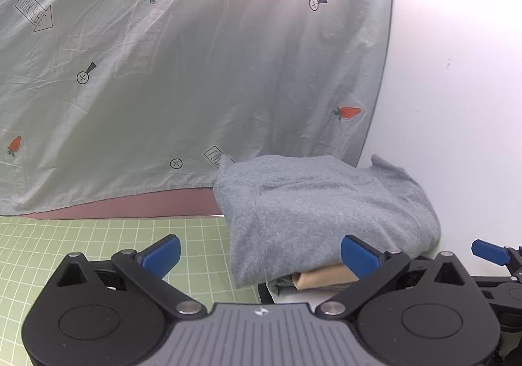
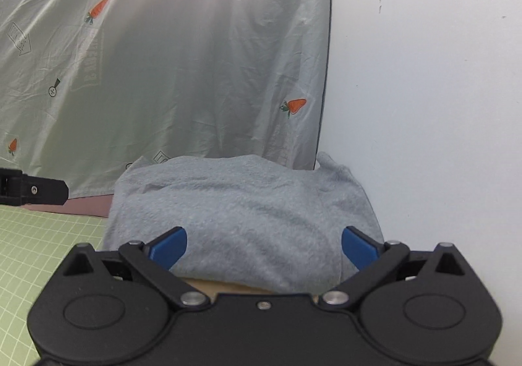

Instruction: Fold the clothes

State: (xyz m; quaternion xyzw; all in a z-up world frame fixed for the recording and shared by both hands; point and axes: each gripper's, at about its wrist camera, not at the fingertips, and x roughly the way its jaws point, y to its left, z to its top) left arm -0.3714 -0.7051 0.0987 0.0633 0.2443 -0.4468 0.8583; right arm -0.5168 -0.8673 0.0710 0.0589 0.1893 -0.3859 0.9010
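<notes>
The left gripper [image 1: 261,255] and the right gripper [image 2: 264,248] both have jaws spread wide, grasping nothing. Just ahead of the right jaws lies a soft, fuzzy grey folded garment [image 2: 241,212] on a tan piece [image 1: 321,278]. Behind hangs a thin wrinkled carrot-print sheet [image 1: 195,72].

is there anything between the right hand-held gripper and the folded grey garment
Nothing visible. The right hand-held gripper is open and faces the folded grey garment directly, with no object between them. The garment lies on top of a tan item.
</notes>
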